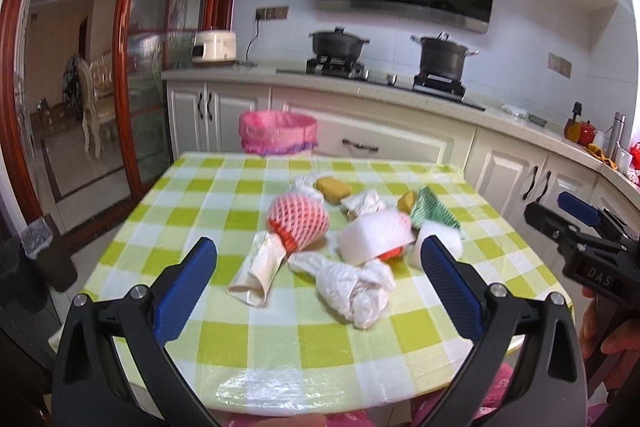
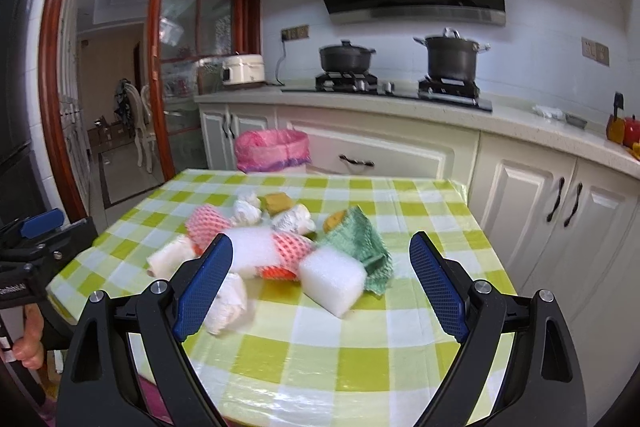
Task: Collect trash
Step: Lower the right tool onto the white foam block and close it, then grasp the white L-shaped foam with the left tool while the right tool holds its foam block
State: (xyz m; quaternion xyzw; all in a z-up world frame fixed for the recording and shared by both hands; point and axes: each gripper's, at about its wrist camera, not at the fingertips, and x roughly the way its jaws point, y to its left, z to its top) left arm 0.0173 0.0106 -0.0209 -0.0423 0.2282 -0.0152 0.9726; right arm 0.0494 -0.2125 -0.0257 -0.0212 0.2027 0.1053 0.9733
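Observation:
A pile of trash lies mid-table: a pink foam fruit net [image 1: 298,221] [image 2: 208,223], a crumpled white plastic bag [image 1: 354,287] [image 2: 228,301], a rolled paper wrapper [image 1: 260,269], white foam blocks [image 1: 374,237] [image 2: 332,273], a green net [image 1: 434,211] [image 2: 358,239] and yellow-brown lumps [image 1: 334,189] [image 2: 278,202]. A bin with a pink bag [image 1: 278,131] [image 2: 272,150] stands behind the table's far edge. My left gripper [image 1: 318,257] is open and empty, just short of the pile. My right gripper [image 2: 320,253] is open and empty, also before the pile; it shows at the right of the left wrist view [image 1: 576,223].
The table has a green-and-white checked cloth [image 1: 280,339] [image 2: 420,327]. Behind it run white kitchen cabinets [image 1: 384,143], a counter with two pots on a stove [image 1: 440,57], and a rice cooker [image 1: 214,47]. A sliding glass door [image 1: 148,67] stands at the left.

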